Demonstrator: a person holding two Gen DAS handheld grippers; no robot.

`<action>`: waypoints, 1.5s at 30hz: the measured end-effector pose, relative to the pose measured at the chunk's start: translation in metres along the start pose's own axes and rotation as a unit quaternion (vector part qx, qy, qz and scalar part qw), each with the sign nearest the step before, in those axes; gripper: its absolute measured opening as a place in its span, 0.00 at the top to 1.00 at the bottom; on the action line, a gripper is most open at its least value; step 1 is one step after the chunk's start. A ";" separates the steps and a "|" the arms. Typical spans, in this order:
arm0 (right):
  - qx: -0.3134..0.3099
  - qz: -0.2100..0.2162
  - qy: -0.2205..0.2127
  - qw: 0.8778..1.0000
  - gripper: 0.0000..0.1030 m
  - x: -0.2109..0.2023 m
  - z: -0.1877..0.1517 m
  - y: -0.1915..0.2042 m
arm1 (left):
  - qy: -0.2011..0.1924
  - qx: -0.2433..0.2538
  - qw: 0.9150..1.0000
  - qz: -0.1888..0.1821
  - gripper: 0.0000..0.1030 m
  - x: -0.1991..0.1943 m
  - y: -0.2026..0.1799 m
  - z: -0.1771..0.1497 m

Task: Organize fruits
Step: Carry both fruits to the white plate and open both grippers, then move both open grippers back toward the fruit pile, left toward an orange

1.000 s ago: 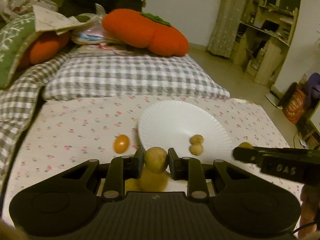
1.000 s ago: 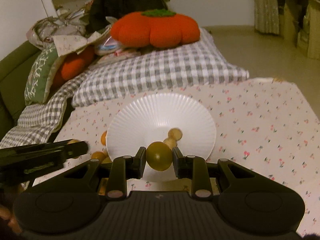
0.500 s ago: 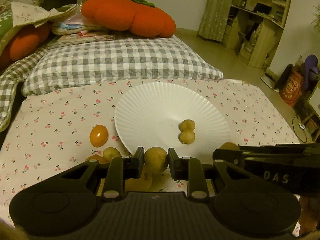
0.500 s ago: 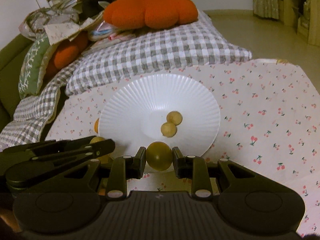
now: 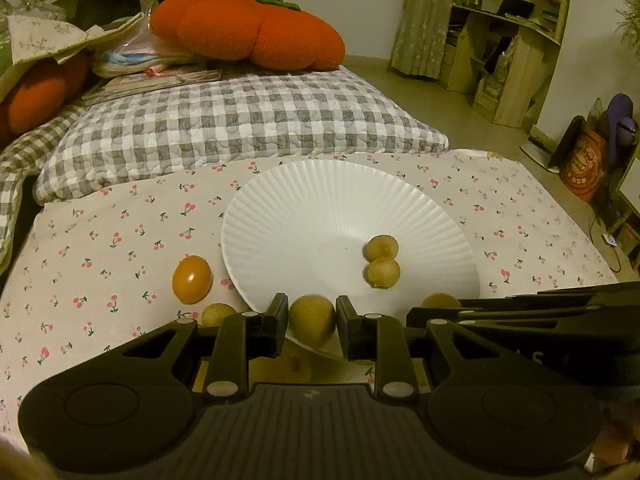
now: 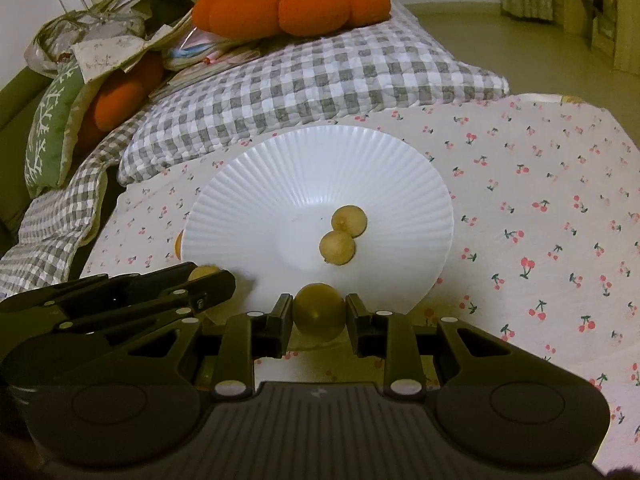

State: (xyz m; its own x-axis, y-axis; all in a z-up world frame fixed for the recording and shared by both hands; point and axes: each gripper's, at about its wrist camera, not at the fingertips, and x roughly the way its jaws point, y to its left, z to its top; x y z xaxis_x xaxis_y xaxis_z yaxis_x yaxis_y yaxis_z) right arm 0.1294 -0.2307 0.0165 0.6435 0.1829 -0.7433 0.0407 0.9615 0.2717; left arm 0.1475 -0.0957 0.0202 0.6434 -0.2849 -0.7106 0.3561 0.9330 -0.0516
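Each gripper pinches one small round fruit at the near rim of the plate (image 5: 280,208): the left gripper (image 5: 312,322) clamps a dull tan, matte fruit (image 5: 312,320), and the right gripper (image 6: 319,314) clamps a smoother, olive-gold ball (image 6: 319,312) with a faint sheen. The plate is white, round and shallow, fluted with fine radial ridges. On it lie two tan balls (image 5: 383,262), rough-skinned and touching each other. On the cloth (image 5: 100,240) left of the plate rests a glossy orange egg-shaped fruit (image 5: 191,279), and nearer a small tan one (image 5: 218,314) is half hidden behind the left gripper's finger. The cloth is thin cotton printed with cherries. Behind it lie a puckered grey-checked pillow (image 5: 240,124) and a plush orange pumpkin cushion (image 5: 248,36). The shelves at the back are dim and hard to read.
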 end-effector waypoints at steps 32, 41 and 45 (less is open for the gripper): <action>0.033 0.028 -0.097 0.994 0.35 -0.053 0.012 -0.011 | 0.001 -0.043 0.999 0.020 0.43 -0.039 0.023 -0.003; -0.056 0.043 -0.137 0.988 0.04 -0.069 0.006 0.018 | -0.022 -0.036 0.998 0.052 0.27 -0.064 0.031 -0.005; -0.088 0.036 -0.139 0.986 0.00 -0.068 0.003 0.028 | -0.024 -0.033 0.997 0.067 0.21 -0.070 0.033 -0.008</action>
State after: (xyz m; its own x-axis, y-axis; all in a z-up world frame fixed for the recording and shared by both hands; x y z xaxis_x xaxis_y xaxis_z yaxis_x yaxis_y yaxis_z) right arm 0.0892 -0.2170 0.0764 0.8249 0.2132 -0.5235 -0.1311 0.9730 0.1897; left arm 0.1092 -0.0430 0.0624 0.7144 -0.1649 -0.6800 0.2206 0.9753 -0.0048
